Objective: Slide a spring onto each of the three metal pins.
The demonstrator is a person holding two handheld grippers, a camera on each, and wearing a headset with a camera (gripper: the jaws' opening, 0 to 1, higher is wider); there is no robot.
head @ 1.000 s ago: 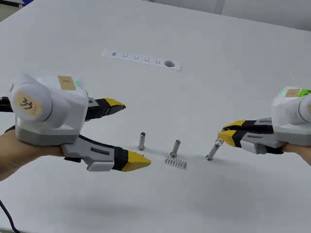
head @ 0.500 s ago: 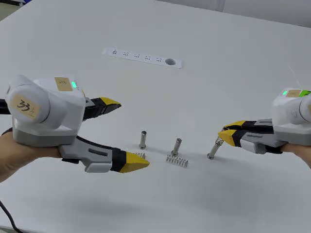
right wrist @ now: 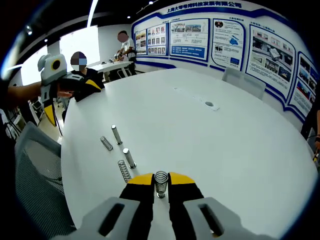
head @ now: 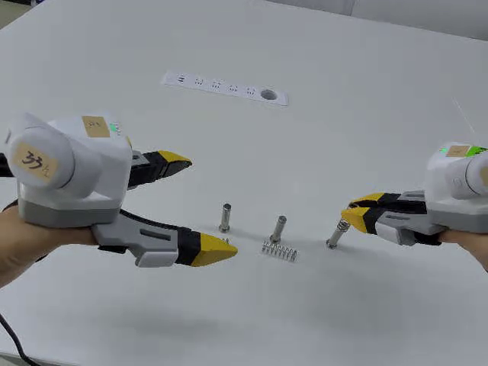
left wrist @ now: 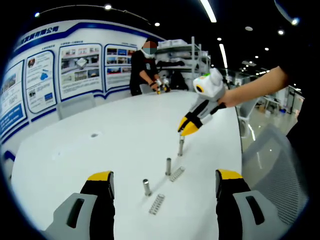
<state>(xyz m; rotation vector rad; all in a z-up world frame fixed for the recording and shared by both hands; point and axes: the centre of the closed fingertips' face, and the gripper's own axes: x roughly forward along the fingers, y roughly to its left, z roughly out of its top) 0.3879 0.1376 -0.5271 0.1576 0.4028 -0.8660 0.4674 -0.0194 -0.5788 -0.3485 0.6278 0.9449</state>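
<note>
Spring [right wrist: 160, 182] is clamped in the right gripper's [right wrist: 160, 179] jaws, at the head of a leaning pin [head: 334, 236]. Just ahead-left sit a loose spring [right wrist: 123, 170] and middle pin [right wrist: 129, 157]; beyond, another spring [right wrist: 106, 143], the far pin [right wrist: 116, 134], then the left gripper [head: 204, 206], jaws spread wide.

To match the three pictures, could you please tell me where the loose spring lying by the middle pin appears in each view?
Head view: the loose spring lies centre, just below the middle pin.
Left gripper view: the spring sits lower centre, right of that pin.
Right gripper view: the spring sits lower left, beside that pin.
Shared landmark: the middle pin.
</note>
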